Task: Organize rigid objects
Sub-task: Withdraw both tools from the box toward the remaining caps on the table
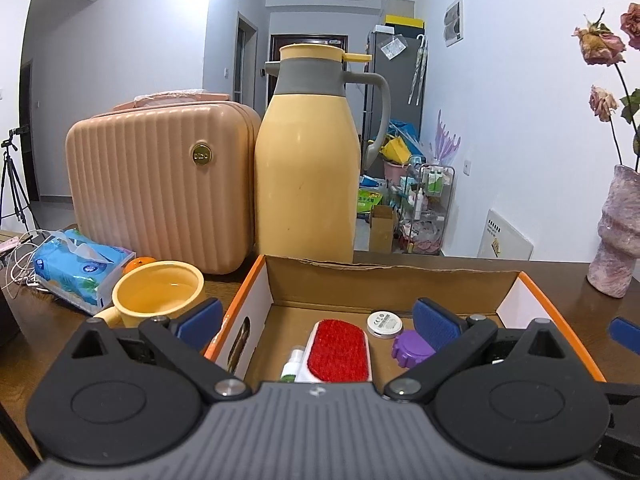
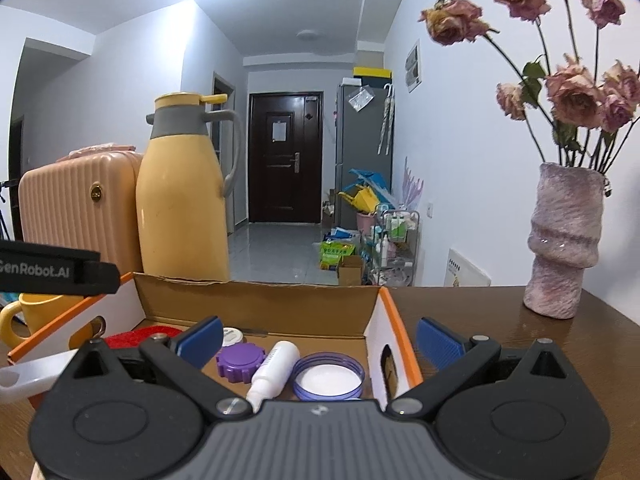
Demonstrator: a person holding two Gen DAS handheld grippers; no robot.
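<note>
in the cardboard box (image 2: 256, 300) on my tabletop (image 2: 480, 320) lie a ridged purple cap (image 2: 240, 362), white bottle (image 2: 276, 368) and bristly red brush (image 1: 338, 350); both claws (image 1: 316, 320) (image 2: 320, 338) released, empty.

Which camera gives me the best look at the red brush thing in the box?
The left wrist view. There the red brush lies in plain sight on the cardboard box floor, its whole bristle face showing. In the right wrist view only a thin red strip shows, mostly hidden behind that gripper's own finger.
</note>
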